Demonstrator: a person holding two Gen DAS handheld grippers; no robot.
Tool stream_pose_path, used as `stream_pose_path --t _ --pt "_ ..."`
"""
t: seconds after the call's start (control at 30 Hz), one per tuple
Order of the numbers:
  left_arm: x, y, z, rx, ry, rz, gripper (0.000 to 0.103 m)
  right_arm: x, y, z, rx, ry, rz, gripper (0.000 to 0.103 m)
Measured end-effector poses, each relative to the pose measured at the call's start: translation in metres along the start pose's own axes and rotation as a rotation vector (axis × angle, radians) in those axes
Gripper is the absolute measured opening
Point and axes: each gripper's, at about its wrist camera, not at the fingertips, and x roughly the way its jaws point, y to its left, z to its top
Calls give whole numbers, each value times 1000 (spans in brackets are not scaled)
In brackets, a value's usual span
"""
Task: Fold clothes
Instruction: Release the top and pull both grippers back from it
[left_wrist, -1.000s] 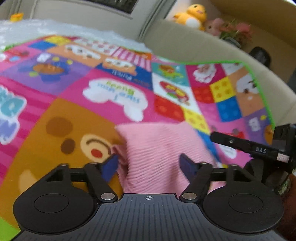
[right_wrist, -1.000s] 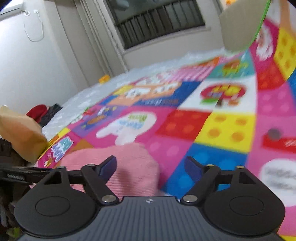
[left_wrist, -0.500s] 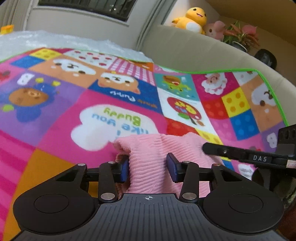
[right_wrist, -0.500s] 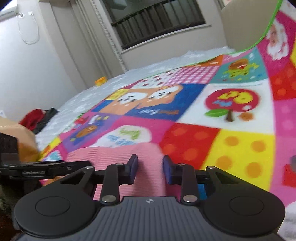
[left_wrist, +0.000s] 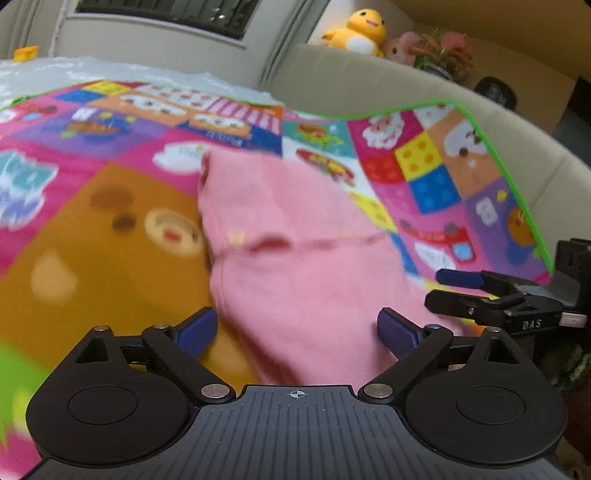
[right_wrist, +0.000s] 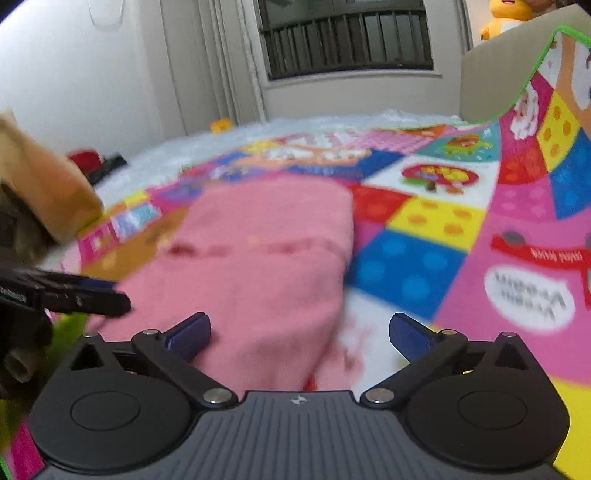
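Left gripper (left_wrist: 295, 330): jaws spread wide, holding nothing.
Right gripper (right_wrist: 299, 332): jaws spread wide, empty.
Pink garment (left_wrist: 295, 251): folded, flat on the play mat (left_wrist: 92, 229); near edge between the left jaws, reaching ahead of them; ahead-left of the right jaws.
Sofa (left_wrist: 369, 81): beyond the mat.
Duck toy (left_wrist: 356, 29): on the sofa back, farthest.

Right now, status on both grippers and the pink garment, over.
Left gripper open, empty. Right gripper open, empty. Pink garment lying on the play mat, released. Nothing in the way.
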Motion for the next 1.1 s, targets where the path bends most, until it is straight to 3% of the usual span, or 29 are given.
stream_pose_path --t 0.1,0.2,0.37,0.67,0.97,1.1 --pt "-4 -8 -19 50 -44 41 101 5 2 -19 11 26 -32 103" --pt "-6 -14 -36 116 -125 68 103 3 5 -29 -5 -25 -46 103" --pt "-13 -12 -46 113 -191 67 103 0 9 -36 -12 -52 -66 103" --pt "-9 -14 -44 160 -200 124 103 -2 25 -39 -44 -81 -143 103" --pt "-9 -11 -48 157 -232 124 103 2 20 -21 -17 0 -120 103" --pt "-8 -10 -49 158 -236 119 103 5 17 -31 -11 -22 -112 103"
